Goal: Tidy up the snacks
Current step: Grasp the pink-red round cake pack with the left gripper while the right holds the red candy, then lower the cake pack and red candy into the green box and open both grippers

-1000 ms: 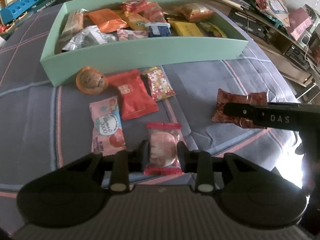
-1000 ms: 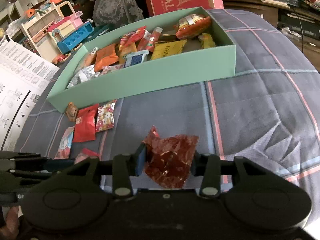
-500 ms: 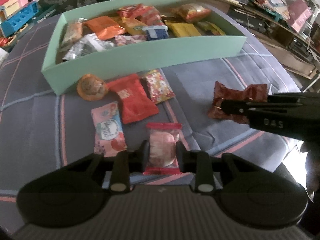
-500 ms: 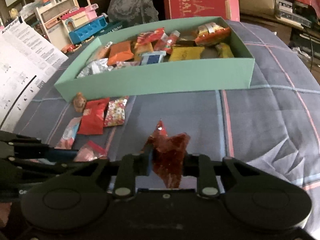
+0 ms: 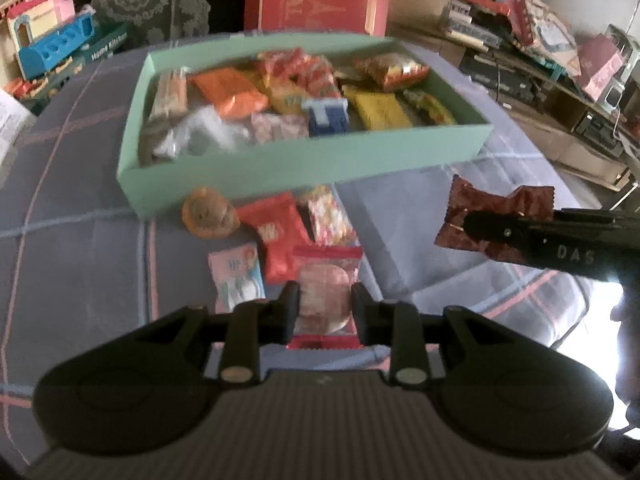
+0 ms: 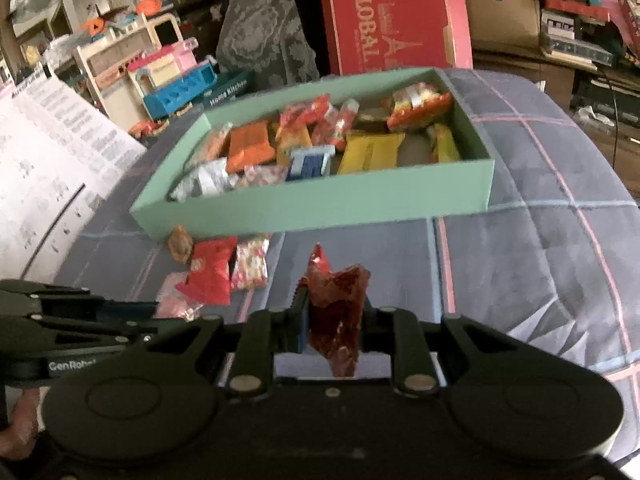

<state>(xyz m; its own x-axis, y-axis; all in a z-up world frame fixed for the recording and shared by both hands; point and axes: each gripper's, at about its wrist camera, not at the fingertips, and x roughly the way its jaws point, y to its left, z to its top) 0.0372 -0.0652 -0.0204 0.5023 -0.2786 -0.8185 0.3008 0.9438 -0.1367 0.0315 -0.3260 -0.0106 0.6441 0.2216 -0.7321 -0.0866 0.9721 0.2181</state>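
Both grippers risen, left gripper (image 5: 325, 307) jaws clamping pink snack (image 5: 325, 294), right gripper (image 6: 333, 316) jaws pinching crumpled red wrapper (image 6: 336, 308), label unreadable

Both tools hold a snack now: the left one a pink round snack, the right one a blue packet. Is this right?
Not quite. The right tool holds a dark red packet, not a blue one, as the right wrist view shows. The left tool does hold the pink round snack.

Snacks in the green box (image 5: 304, 160) are smeared by blur, labels unreadable; the pink packet (image 6: 176, 304) sits half hidden behind the left tool (image 6: 132, 310).
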